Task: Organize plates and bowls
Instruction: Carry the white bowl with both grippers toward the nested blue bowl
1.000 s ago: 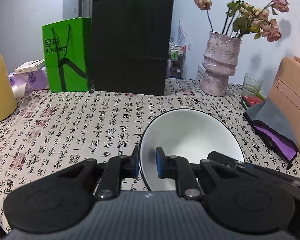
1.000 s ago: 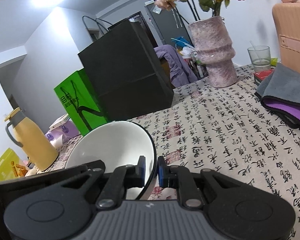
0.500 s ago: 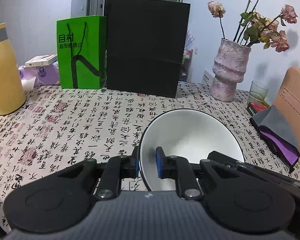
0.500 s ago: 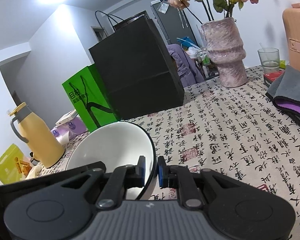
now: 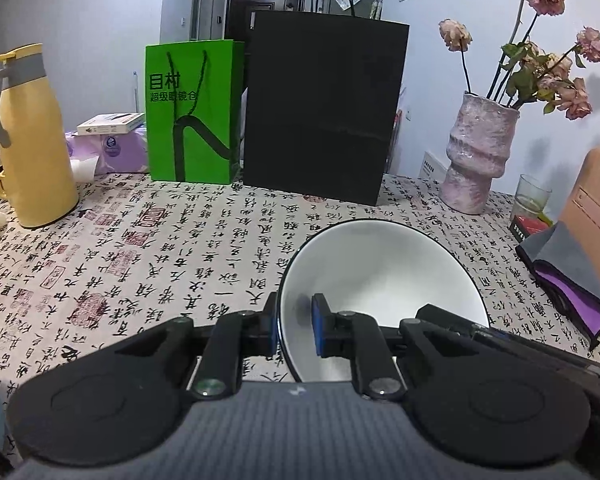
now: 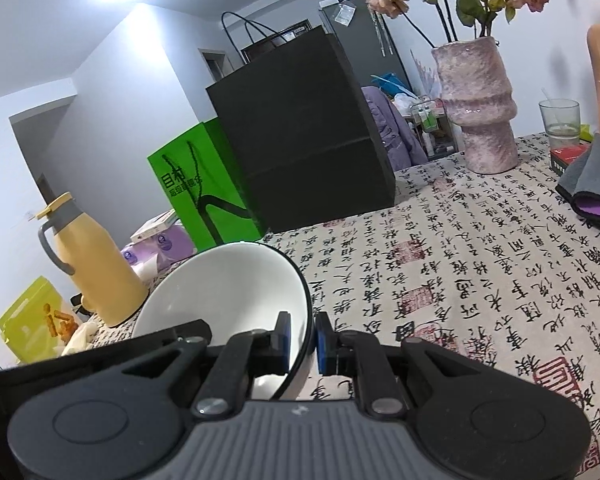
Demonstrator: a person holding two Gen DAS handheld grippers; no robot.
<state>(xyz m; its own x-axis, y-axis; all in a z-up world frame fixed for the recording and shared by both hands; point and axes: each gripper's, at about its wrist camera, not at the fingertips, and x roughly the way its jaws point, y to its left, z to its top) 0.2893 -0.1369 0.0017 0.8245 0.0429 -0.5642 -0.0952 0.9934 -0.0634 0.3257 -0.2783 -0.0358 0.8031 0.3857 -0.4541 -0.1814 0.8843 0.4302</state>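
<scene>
Calligraphy-print tablecloth [image 5: 148, 264] covers the table before me. Along its far edge I see a black paper bag [image 5: 320, 116], a green bag [image 5: 192, 112], a pink vase [image 5: 476, 156] toward the right corner and a yellow jug [image 5: 32, 140] near the left edge. Nearer me, I hold the white bowl [image 5: 380, 264] above the cloth: my left gripper [image 5: 296, 326] pinches its left rim, my right gripper [image 6: 304, 338] clamps the opposite rim.
</scene>
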